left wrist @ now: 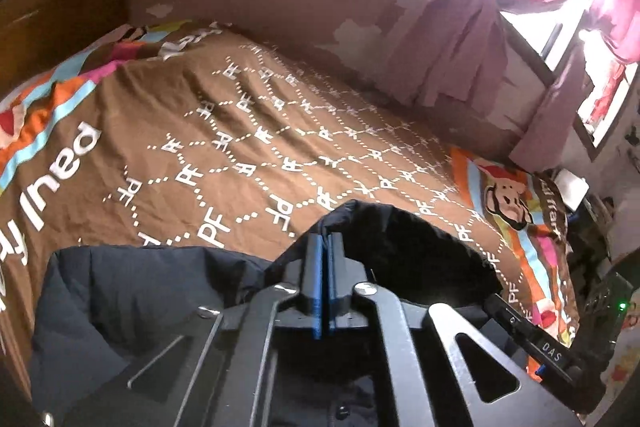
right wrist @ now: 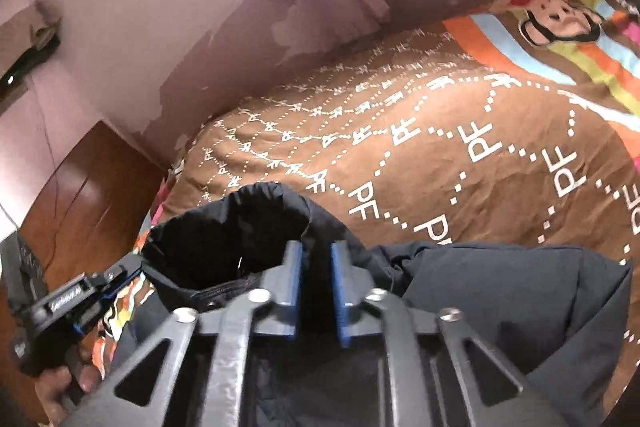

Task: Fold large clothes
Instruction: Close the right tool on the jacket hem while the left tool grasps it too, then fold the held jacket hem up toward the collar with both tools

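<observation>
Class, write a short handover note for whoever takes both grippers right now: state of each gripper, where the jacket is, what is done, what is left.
Left gripper: shut, pinching the dark jacket at its collar edge.
Right gripper: shut on the jacket's collar fabric; a narrow gap shows between the pads.
Jacket: near edge of the bed, on the brown patterned bedspread, collar raised between the grippers, body spread below them.
Done: both grips taken.
Left: probably lift, lay flat, fold; no fold visible yet.
</observation>
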`<state>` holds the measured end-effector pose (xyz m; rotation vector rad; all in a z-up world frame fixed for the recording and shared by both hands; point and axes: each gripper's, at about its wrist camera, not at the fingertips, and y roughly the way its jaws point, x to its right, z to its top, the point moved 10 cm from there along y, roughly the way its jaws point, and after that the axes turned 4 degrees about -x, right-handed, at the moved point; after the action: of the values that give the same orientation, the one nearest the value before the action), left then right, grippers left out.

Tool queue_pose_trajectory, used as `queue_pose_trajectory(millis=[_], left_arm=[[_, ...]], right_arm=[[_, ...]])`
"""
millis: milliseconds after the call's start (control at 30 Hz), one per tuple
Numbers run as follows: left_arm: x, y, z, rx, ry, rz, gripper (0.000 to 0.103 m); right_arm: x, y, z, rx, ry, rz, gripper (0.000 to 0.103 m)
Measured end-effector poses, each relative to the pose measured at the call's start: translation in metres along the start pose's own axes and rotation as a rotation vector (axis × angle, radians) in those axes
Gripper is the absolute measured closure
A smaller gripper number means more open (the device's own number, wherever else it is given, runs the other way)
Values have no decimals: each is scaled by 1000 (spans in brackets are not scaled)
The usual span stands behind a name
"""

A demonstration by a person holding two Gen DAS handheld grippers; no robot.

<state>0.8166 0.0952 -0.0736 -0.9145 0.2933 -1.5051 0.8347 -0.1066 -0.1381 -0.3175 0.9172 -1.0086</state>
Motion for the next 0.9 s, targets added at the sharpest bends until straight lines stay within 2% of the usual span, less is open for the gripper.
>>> queue_pose_trajectory(millis=[133, 300, 367, 433, 467, 600, 800, 900], left_arm=[[14, -11, -13, -1, 68, -7, 103], [27, -33, -57, -38, 199, -13, 103], [32, -41, -76, -57, 253, -32, 103], [39, -58, -96, -42, 344, -66, 103], [42, -71, -109, -36, 376, -110, 103], [38, -91, -126, -18, 337, -183, 103], [36, -86, -84, 67, 206, -210, 103], [40, -61, -71, 30, 187, -201, 103]], right_arm=[[-11, -19, -12, 2, -81, 10, 96], [-17, -53, -41, 1, -194, 26, 97], [-12, -64, -56, -4, -220, 25, 97], [-6, -71, -71, -11, -245, 10, 98], [-2, -72, -79, -21, -257, 2, 98], [18, -60, -109, -80, -324, -75, 99], [39, -38, -122, -132, -312, -128, 99], [43, -32, -124, -143, -313, -134, 99]])
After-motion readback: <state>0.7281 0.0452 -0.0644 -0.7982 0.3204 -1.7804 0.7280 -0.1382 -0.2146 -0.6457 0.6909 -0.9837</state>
